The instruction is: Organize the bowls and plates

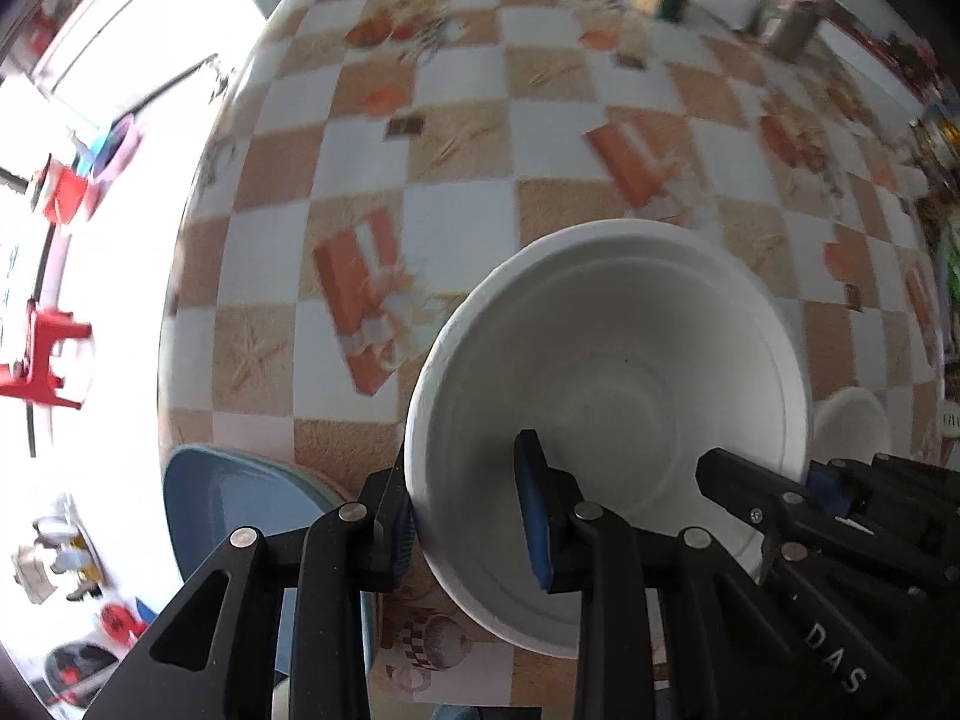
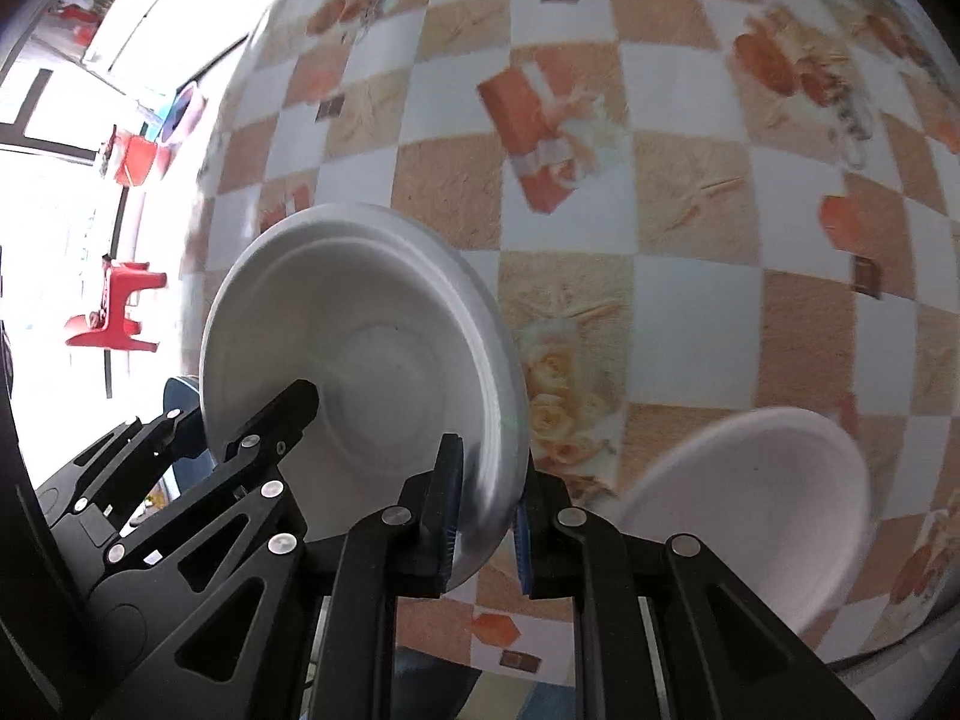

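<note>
Left hand-held gripper (image 1: 465, 516) clamping white bowl (image 1: 606, 396) rim, right hand-held gripper (image 2: 486, 525) clamping opposite rim.

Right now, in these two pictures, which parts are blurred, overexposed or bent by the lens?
Left wrist view: the window side at left is blown out to white; the far bottles are motion-blurred; the white bowl is fairly sharp. Right wrist view: same white glare at left; the second white bowl is smeared; the checked tablecloth bulges in both views from fisheye distortion.

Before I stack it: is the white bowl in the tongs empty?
Empty: the white bowl shows only bare white interior down to its base.
</note>
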